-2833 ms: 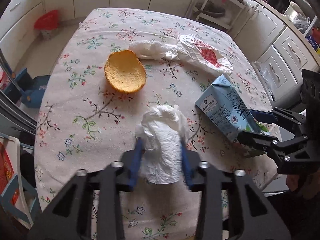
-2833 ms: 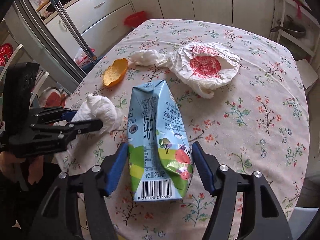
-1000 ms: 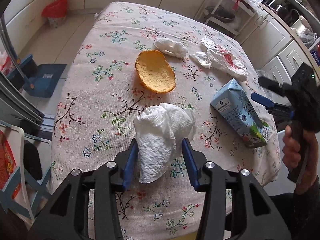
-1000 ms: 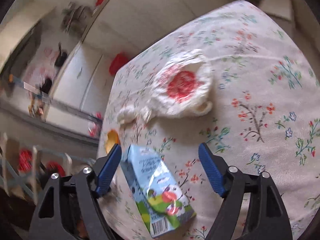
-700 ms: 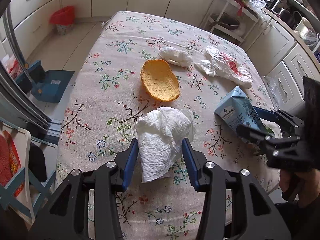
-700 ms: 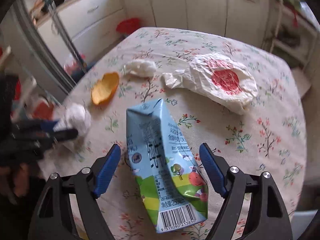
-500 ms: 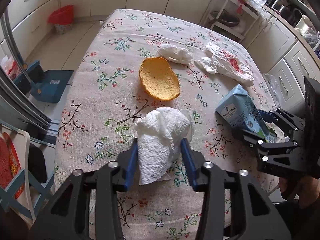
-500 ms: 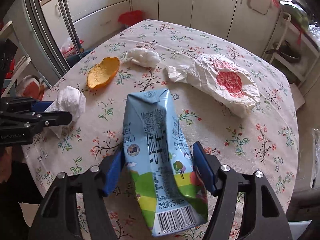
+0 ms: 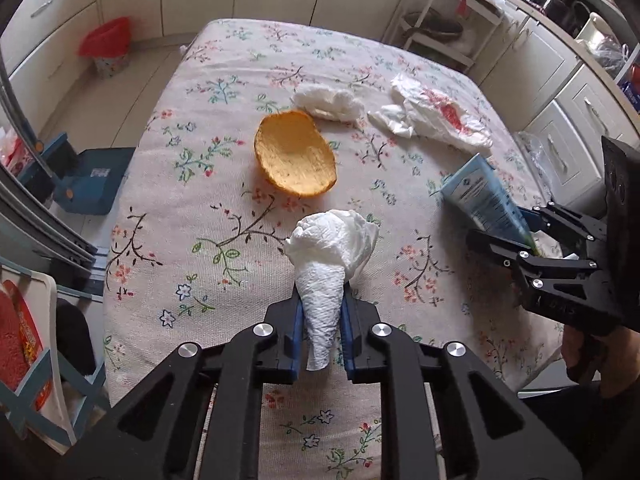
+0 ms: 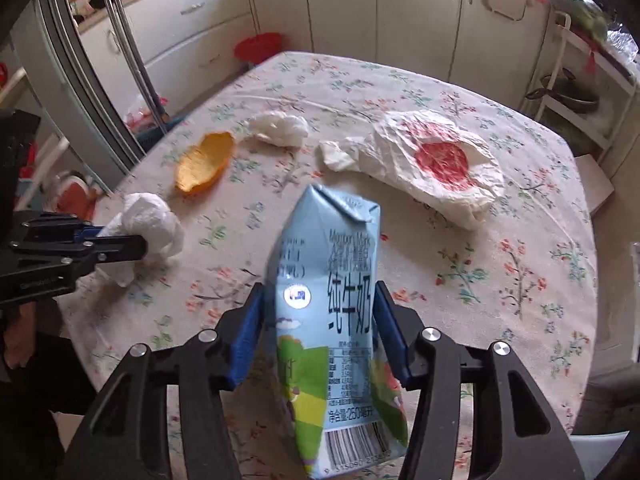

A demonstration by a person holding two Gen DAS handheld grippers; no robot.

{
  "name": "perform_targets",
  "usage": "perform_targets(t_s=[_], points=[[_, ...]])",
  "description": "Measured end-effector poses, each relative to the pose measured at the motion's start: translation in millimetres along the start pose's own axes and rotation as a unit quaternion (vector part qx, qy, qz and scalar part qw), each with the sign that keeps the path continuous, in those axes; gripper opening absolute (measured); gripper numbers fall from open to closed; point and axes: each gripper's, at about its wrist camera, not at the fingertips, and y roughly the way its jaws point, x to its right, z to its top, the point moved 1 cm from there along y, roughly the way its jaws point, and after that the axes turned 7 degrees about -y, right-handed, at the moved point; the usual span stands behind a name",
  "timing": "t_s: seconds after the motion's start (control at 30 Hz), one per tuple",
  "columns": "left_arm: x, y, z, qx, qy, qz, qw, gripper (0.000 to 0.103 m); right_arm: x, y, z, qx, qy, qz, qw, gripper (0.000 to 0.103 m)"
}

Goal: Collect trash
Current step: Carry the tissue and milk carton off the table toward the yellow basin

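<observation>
My left gripper (image 9: 322,312) is shut on a crumpled white paper towel (image 9: 328,264), squeezing its lower end and holding it above the floral tablecloth (image 9: 208,184). My right gripper (image 10: 320,320) is shut on a blue milk carton (image 10: 328,300) and holds it tilted above the table; the carton also shows in the left wrist view (image 9: 484,196). On the table lie an orange peel (image 9: 294,158), a white tissue wad (image 9: 326,102) and a white wrapper with a red print (image 9: 436,114).
A red-lined trash bin (image 9: 106,46) stands on the floor past the table's far left corner. Cabinets (image 10: 360,4) line the far wall. A wire rack (image 10: 576,92) stands at the right. A blue dustpan (image 9: 88,184) lies left of the table.
Both grippers have closed: the left has squeezed the paper towel narrow, the right has clamped onto the milk carton and lifted it off the table.
</observation>
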Motion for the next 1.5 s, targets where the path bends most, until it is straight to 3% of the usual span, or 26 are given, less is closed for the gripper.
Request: perform_targets(t_s=[0.17,0.6,0.83,1.1,1.5], points=[[2,2,0,0.002,0.003,0.004,1.0000,0.014,6,0,-5,0.001,0.011,0.016,1.000,0.052],[10,-38,-1,0.071,-0.005,-0.014,0.9974,0.013,11,-34,-8,0.058,0.100,0.112,0.987,0.051],[12,-70,-20,0.120,-0.020,-0.031,0.9921,0.013,1,-53,-19,0.089,0.116,0.125,0.981,0.051],[14,-83,-46,0.133,-0.022,-0.041,0.9900,0.013,-8,-78,-34,0.137,0.128,0.174,0.967,0.051],[19,-100,-81,0.152,-0.011,-0.034,0.9878,0.013,-32,-89,-61,0.143,0.126,0.197,0.962,0.051]])
